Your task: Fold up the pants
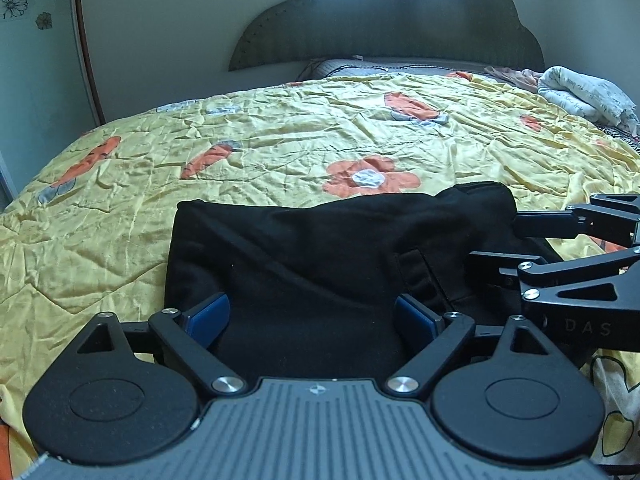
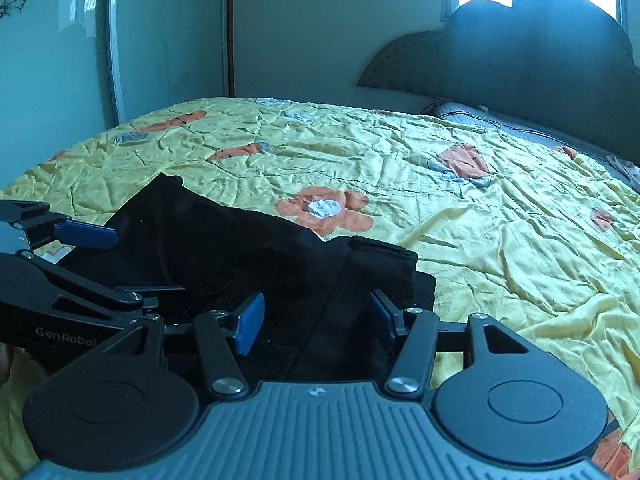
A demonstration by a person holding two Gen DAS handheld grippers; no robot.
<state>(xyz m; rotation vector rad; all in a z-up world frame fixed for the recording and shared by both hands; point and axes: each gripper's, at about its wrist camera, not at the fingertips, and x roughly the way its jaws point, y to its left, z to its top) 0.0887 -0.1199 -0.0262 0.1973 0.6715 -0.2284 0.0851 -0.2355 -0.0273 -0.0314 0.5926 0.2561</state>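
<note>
The black pants (image 1: 304, 256) lie folded in a compact bundle on the yellow quilt, near the bed's front edge; they also show in the right wrist view (image 2: 248, 256). My left gripper (image 1: 310, 320) is open, its blue pads spread over the bundle's near edge. My right gripper (image 2: 316, 320) is open over the right end of the bundle, by the waistband (image 2: 384, 260). Each gripper shows in the other's view: the right one (image 1: 496, 240), the left one (image 2: 120, 264). Neither holds cloth.
The yellow quilt (image 1: 280, 148) with orange flowers covers the bed. A dark headboard (image 1: 400, 24) stands behind. A white bundle of cloth (image 1: 580, 96) lies at the far right, a grey pillow (image 2: 480, 116) by the headboard. A wardrobe door (image 2: 60, 60) stands left.
</note>
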